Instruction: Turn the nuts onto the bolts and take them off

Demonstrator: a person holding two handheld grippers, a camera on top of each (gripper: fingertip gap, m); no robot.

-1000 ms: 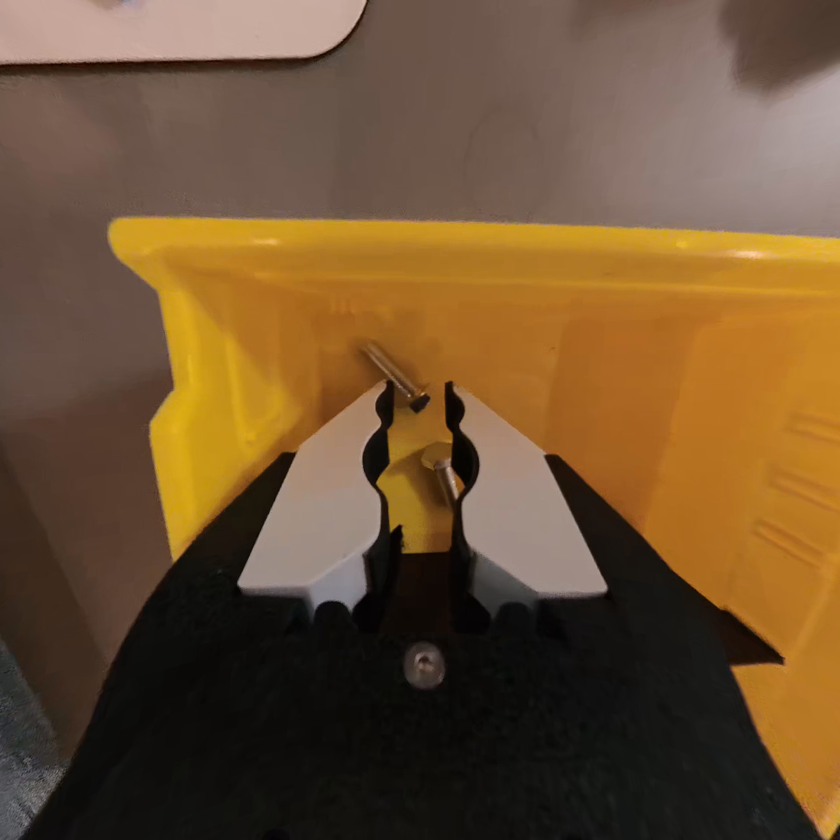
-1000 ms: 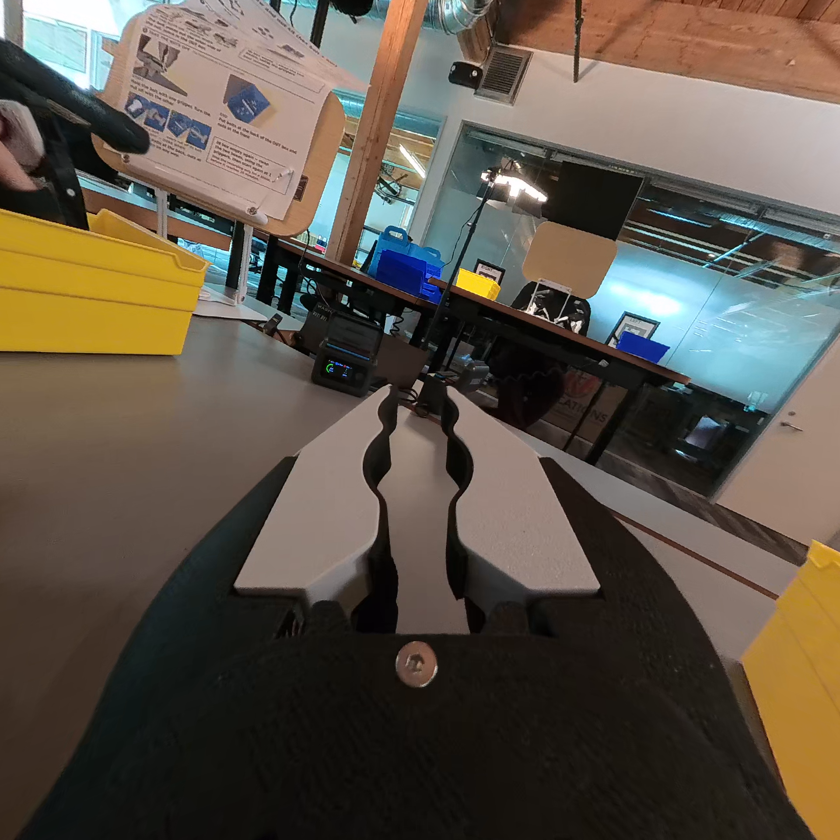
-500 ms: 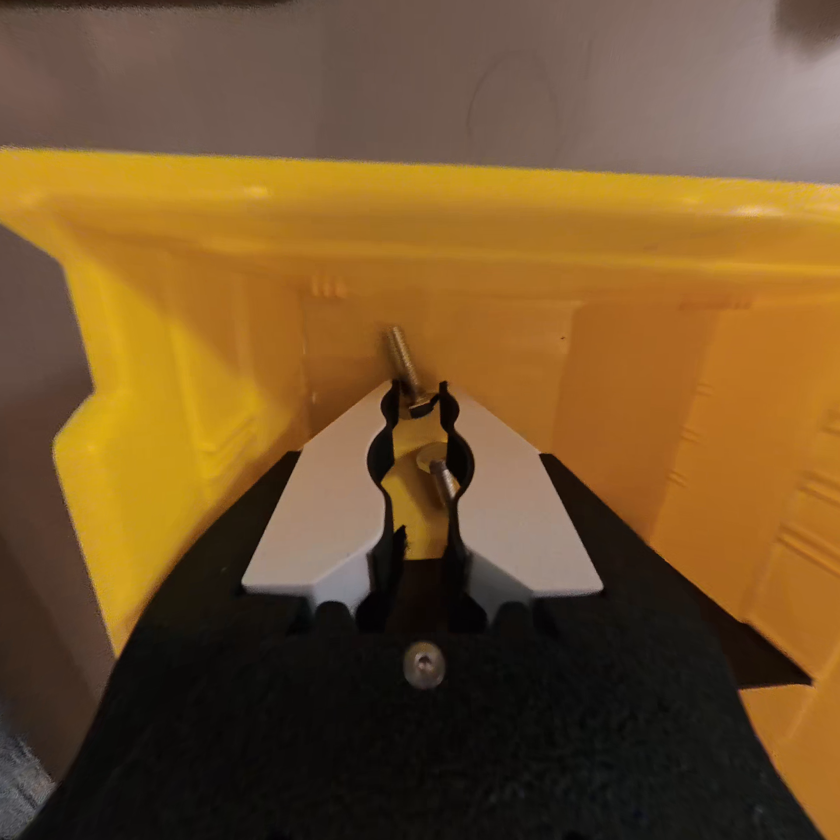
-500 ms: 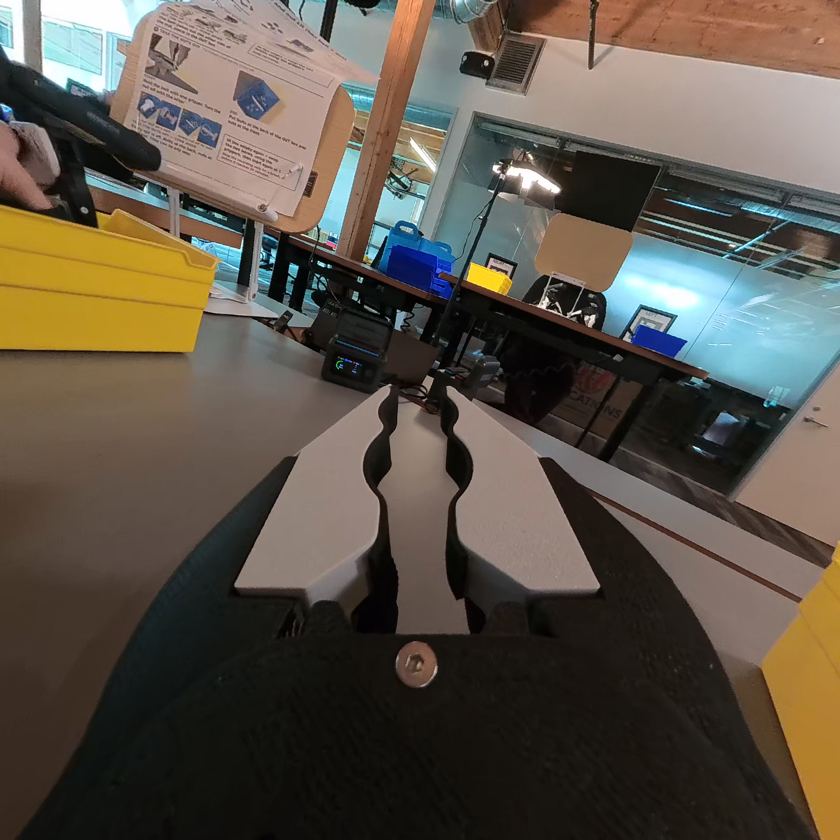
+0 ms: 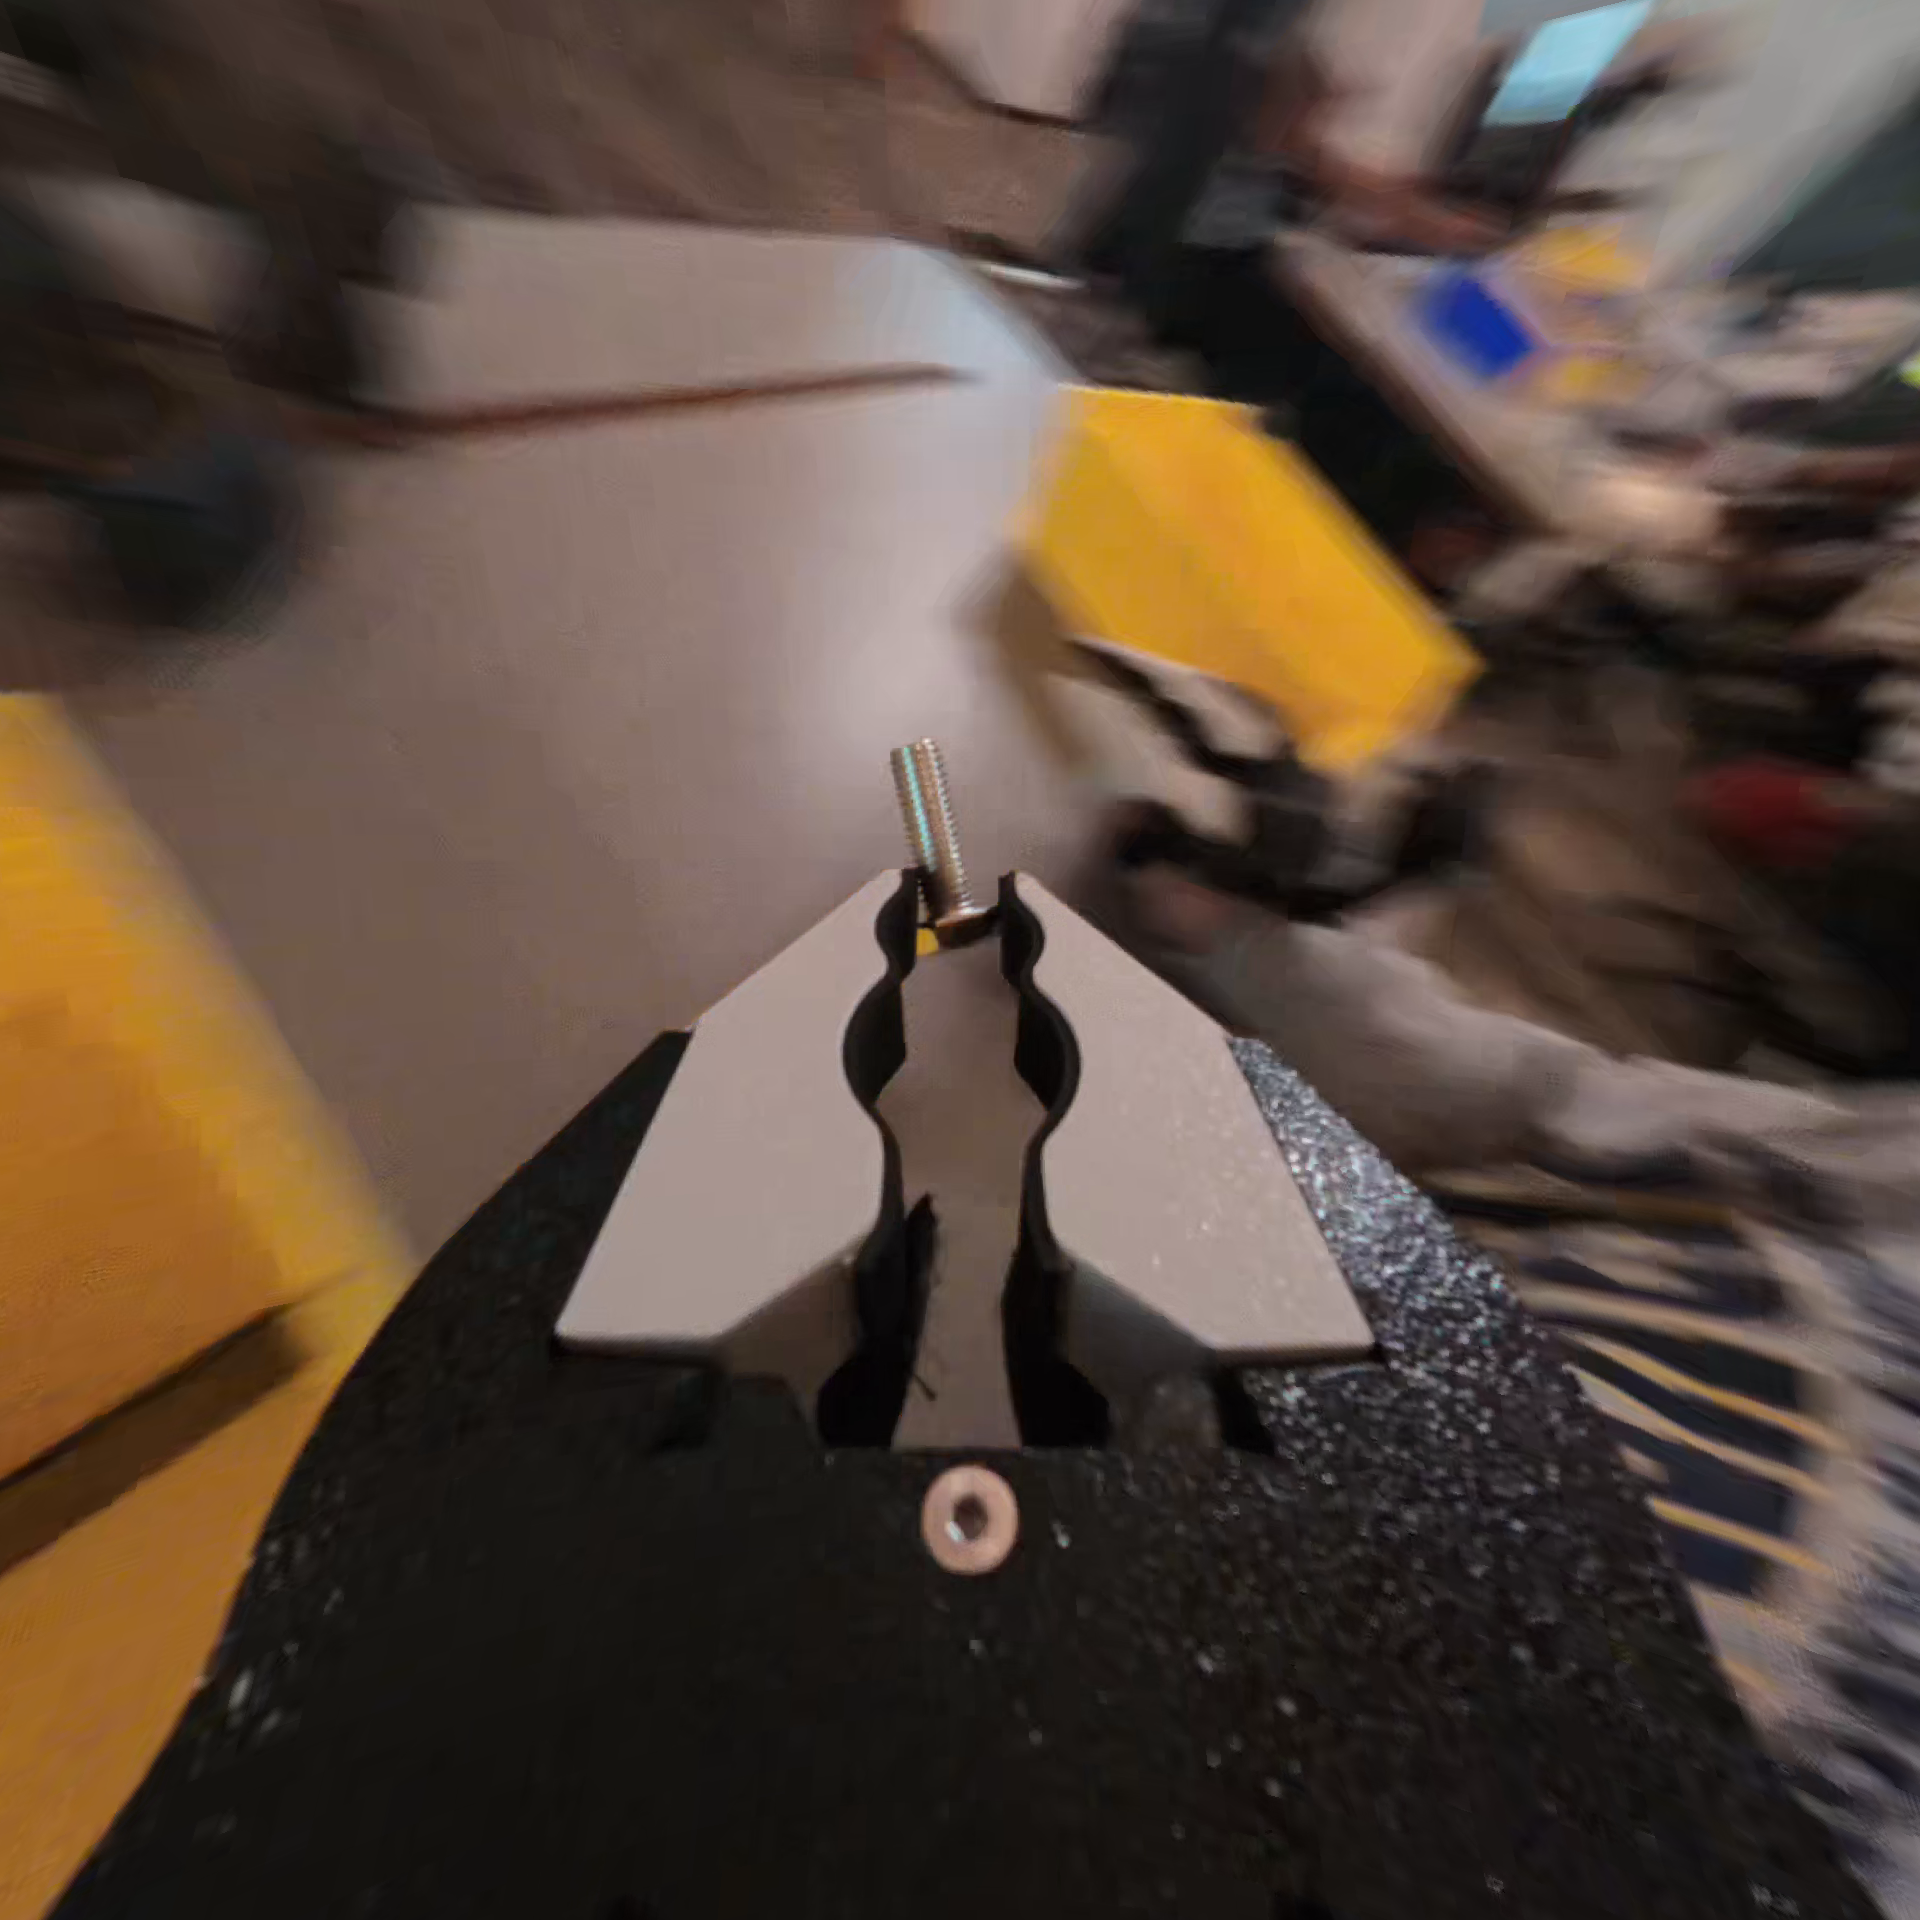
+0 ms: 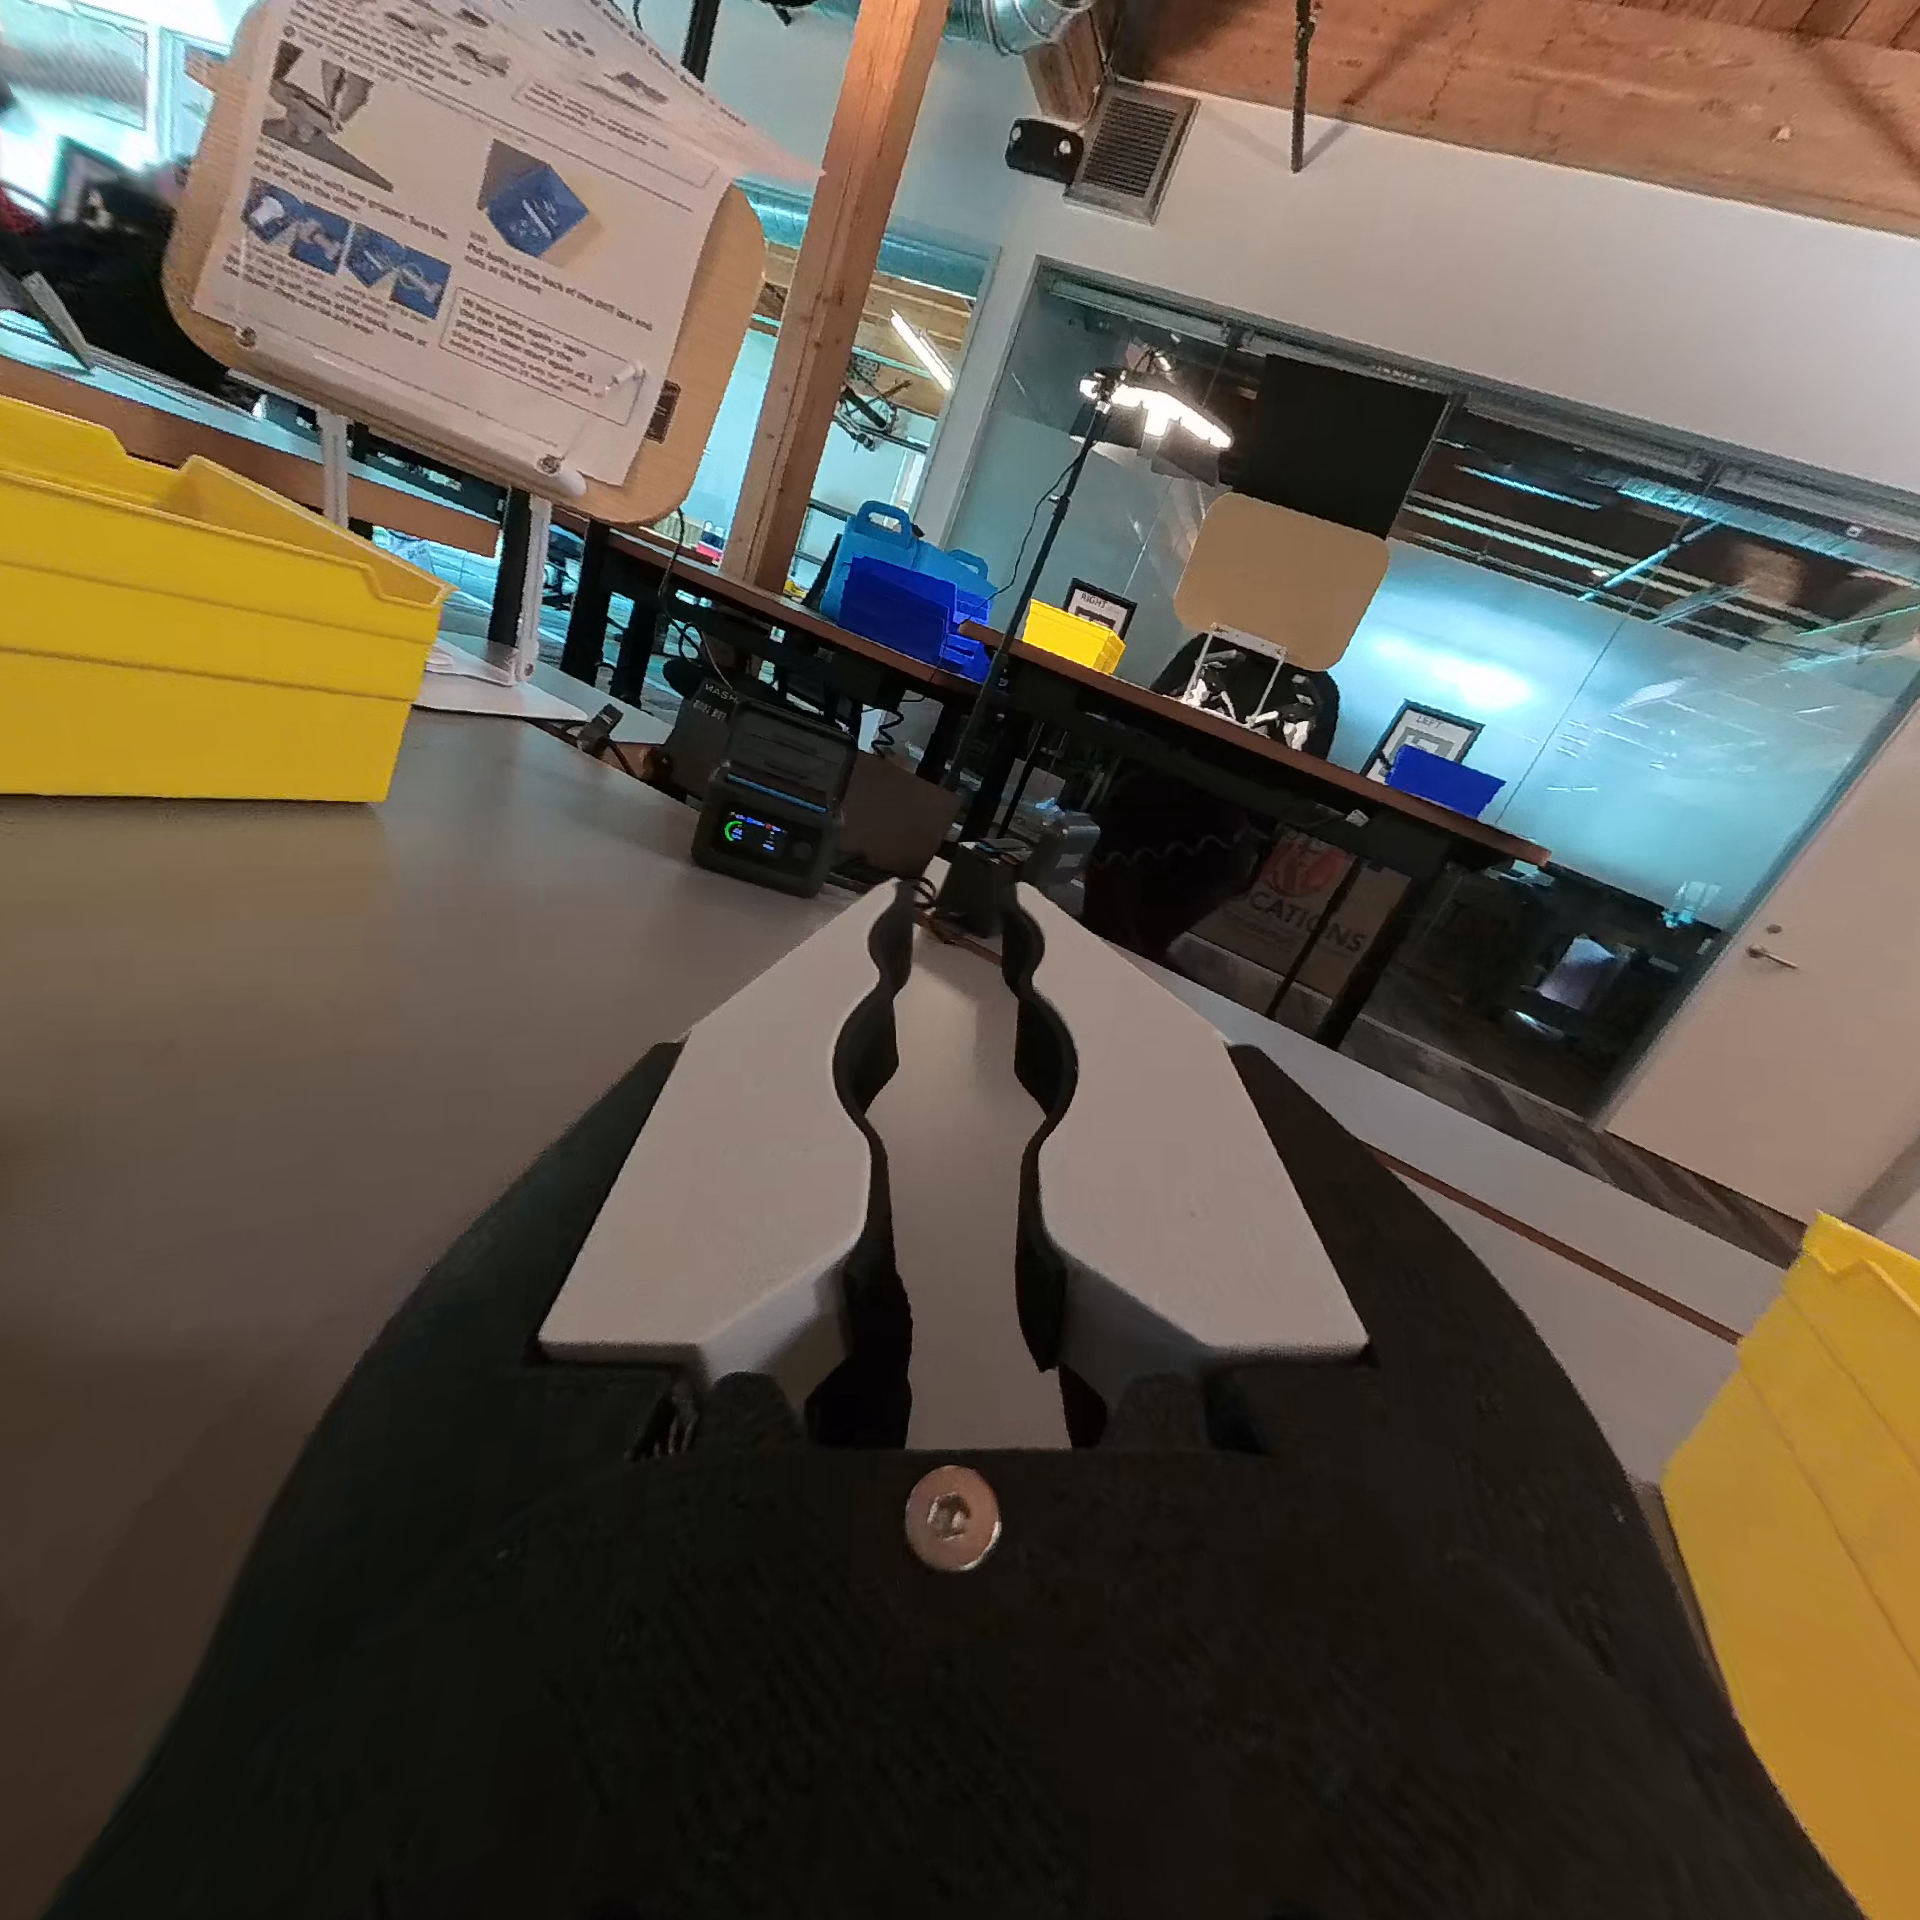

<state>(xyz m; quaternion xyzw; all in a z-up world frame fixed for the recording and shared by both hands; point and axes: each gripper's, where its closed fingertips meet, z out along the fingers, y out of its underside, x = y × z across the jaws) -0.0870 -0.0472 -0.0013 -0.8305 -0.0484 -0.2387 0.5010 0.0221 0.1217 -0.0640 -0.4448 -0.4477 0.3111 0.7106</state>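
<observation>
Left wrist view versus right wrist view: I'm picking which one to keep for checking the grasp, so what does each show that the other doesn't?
Only the left wrist view shows the bolt, its head pinched between the left gripper tips, thread pointing away; the background is motion-blurred. Only the right wrist view shows the right gripper, empty with its fingers parted, plus the instruction board. Both show the grey table and yellow bins.

Silver threaded bolt [image 5: 932,826], upright, head pinched at left claw [image 5: 958,902] tips.
</observation>
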